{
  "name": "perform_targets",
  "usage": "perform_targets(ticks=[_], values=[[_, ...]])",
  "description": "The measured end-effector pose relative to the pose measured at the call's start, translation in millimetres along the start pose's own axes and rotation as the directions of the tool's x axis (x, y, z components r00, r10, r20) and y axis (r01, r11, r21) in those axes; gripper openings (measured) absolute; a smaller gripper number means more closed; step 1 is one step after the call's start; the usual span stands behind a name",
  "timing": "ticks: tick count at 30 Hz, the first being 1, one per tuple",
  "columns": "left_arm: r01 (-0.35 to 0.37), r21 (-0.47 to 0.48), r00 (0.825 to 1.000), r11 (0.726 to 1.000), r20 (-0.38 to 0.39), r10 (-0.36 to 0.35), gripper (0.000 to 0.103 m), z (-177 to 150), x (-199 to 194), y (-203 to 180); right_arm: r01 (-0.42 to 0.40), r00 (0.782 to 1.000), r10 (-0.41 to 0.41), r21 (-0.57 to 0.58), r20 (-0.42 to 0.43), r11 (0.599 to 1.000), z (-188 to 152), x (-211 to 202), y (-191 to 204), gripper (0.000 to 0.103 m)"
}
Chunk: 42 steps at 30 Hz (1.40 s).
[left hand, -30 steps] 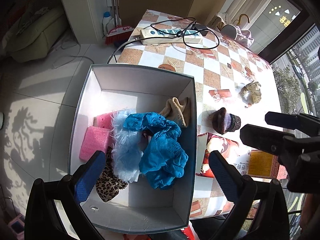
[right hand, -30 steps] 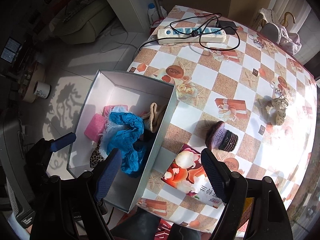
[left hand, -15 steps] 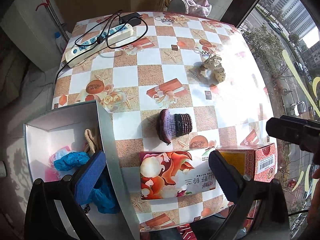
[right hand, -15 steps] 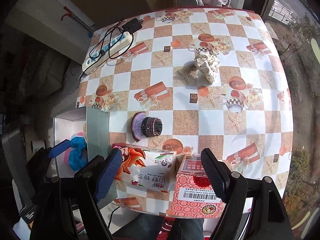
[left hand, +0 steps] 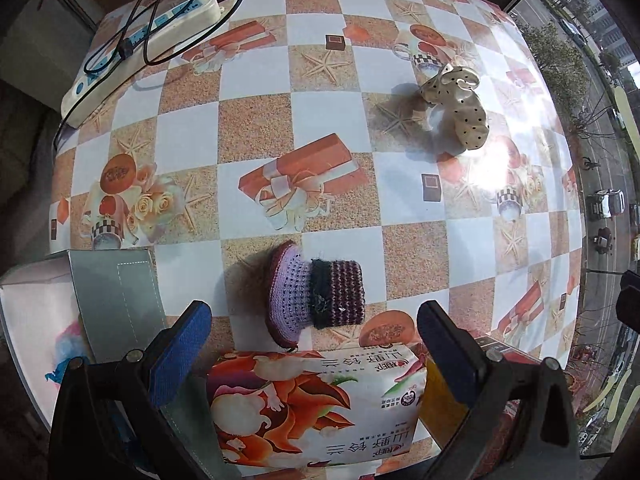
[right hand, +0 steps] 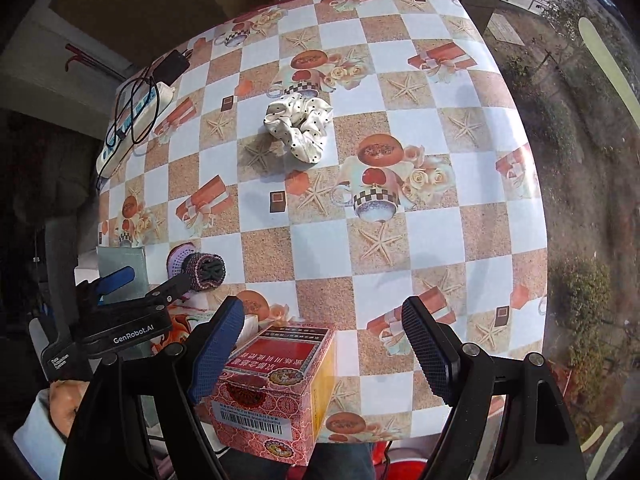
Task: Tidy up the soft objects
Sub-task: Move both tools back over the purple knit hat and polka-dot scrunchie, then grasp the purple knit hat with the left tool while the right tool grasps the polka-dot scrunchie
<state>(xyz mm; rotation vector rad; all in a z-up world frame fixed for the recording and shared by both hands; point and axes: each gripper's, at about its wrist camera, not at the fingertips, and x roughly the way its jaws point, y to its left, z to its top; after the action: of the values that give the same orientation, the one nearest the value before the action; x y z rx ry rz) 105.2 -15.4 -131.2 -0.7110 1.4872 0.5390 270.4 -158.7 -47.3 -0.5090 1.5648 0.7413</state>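
A purple knitted sock (left hand: pixel 318 298) lies on the checkered table just ahead of my open, empty left gripper (left hand: pixel 314 346); it also shows in the right wrist view (right hand: pixel 198 270). A cream polka-dot scrunchie (left hand: pixel 458 110) lies farther back right, also in the right wrist view (right hand: pixel 300 126). The grey box (left hand: pixel 116 300) holding blue and pink soft items stands at the left. My right gripper (right hand: pixel 322 350) is open and empty above a red carton (right hand: pixel 276 388). The left gripper (right hand: pixel 152 284) shows in the right wrist view.
A flowered tissue pack (left hand: pixel 316 404) lies under my left gripper at the table's near edge. A white power strip (left hand: pixel 140 44) with black cables lies at the far left corner. A window with a street view is on the right.
Both grippers swung right, away from over the box toward the middle of the table. The sock is now right in front of my left gripper. Both stayed open.
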Motion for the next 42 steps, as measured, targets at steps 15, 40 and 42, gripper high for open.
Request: perform_targets(ticks=[15, 40, 42], values=[[-0.033, -0.077, 0.992, 0.996, -0.122, 0.024, 0.103, 18, 59, -1, 0.038, 0.999, -0.04, -0.116, -0.017, 0.993, 104, 81, 23, 0.082], [-0.076, -0.12, 0.98, 0.99, -0.191, 0.052, 0.103, 19, 91, -10, 0.112, 0.994, -0.112, -0.173, 0.005, 0.979, 153, 159, 45, 0.062], [-0.076, -0.12, 0.977, 0.99, -0.207, 0.05, 0.103, 23, 94, -6, 0.124, 0.992, -0.123, -0.179, 0.014, 0.976, 151, 157, 46, 0.048]])
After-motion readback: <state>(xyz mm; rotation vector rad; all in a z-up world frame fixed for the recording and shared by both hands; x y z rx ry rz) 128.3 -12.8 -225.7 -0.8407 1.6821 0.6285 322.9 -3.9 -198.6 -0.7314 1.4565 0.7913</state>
